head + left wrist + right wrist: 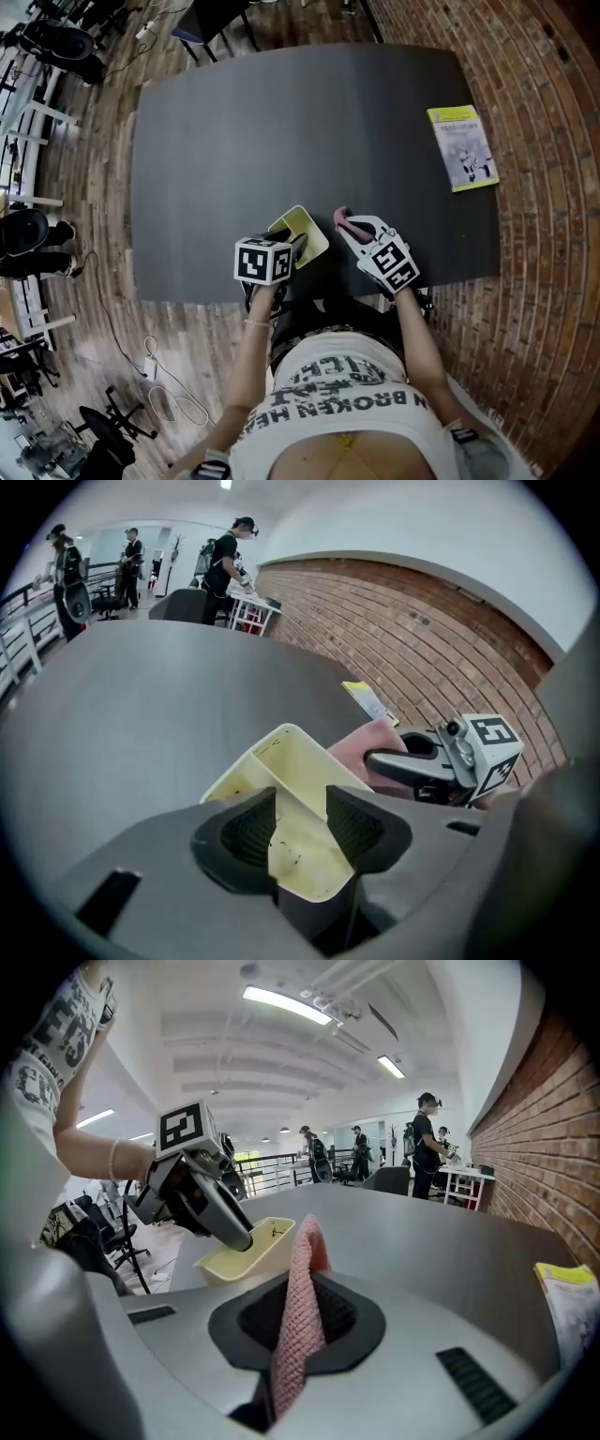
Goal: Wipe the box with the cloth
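Observation:
A pale yellow open box [302, 230] lies near the table's front edge, right in front of me. My left gripper [296, 246] reaches down onto its near end. In the left gripper view the box [281, 761] fills the gap between the jaws of the left gripper [300, 832], and both pads sit against it. My right gripper [350, 226] is just right of the box, shut on a pink knitted cloth [341, 217]. The cloth [305, 1241] stands up from the shut right gripper [298, 1321], a short way from the box [246, 1255].
The dark grey table [281, 122] stretches away from me. A yellow-green booklet [461, 147] lies near its right edge by a brick wall. Chairs, desks and cables stand on the wooden floor to the left. People stand far off across the room.

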Motion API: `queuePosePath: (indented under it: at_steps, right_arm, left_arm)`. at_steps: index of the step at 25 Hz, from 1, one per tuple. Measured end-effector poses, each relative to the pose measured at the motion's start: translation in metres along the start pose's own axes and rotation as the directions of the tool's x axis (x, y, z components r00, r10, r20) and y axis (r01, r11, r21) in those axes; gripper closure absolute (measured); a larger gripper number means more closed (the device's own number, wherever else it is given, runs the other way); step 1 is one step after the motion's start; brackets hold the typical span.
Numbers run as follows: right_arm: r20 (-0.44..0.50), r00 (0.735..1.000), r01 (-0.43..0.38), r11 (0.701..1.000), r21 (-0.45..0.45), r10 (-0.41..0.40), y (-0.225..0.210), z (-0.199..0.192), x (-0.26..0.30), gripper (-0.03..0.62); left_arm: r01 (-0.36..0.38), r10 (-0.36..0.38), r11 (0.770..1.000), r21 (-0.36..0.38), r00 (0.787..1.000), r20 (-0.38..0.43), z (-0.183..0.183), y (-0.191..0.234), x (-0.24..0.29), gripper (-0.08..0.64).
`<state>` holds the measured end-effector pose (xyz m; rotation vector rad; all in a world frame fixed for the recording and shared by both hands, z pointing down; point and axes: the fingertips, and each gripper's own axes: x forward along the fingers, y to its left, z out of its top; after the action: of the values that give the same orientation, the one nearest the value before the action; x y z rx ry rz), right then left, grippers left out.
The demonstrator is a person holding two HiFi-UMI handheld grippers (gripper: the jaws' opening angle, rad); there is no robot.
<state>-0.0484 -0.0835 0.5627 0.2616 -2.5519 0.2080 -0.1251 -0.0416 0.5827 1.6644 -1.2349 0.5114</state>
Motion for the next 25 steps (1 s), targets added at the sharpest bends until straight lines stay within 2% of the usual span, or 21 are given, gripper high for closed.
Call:
queuePosePath:
  at_steps: [4,8,11,15,17,21,23,25]
  right_arm:
    - [0.005,1.0,-0.007,1.0,-0.001,0.007,0.005,0.002,0.003,0.575]
    - [-0.003,1.0,-0.006,1.0,0.003,0.006,0.008,0.002,0.003,0.575]
    - [-0.003,1.0,0.003,1.0,0.022,-0.003,0.01,0.001,0.003,0.575]
    - [0.003,1.0,0.003,0.999,0.038,-0.003,0.011,0.002,0.006,0.575]
    - [0.0,1.0,-0.018,1.0,0.023,0.018,0.013,0.001,0.012,0.575]
    - [-0.052,0.995,-0.087,0.995,-0.055,0.085,0.02,-0.008,0.028,0.575]
    - [-0.079,0.991,-0.114,0.988,-0.1,0.106,0.022,-0.01,0.035,0.575]
    - [-0.116,0.986,-0.138,0.982,-0.13,0.124,0.022,-0.013,0.041,0.575]
  left_arm:
    - [-0.024,0.036,0.992,0.127,0.995,-0.094,0.002,0.002,-0.002,0.405]
    - [0.005,0.034,0.974,0.228,0.985,-0.169,0.001,0.003,-0.005,0.411]
    - [0.049,0.035,0.941,0.334,0.97,-0.239,-0.003,0.004,-0.009,0.422]
    - [0.128,0.011,0.89,0.438,0.953,-0.302,-0.007,0.003,-0.011,0.428]
    - [0.165,-0.007,0.87,0.465,0.946,-0.323,-0.009,0.002,-0.01,0.431]
    - [0.19,-0.015,0.849,0.493,0.941,-0.337,-0.011,-0.002,-0.008,0.43]
    - [0.183,-0.005,0.842,0.508,0.943,-0.333,-0.012,-0.003,-0.008,0.43]
    - [0.176,-0.004,0.844,0.506,0.947,-0.322,-0.011,-0.004,-0.008,0.429]
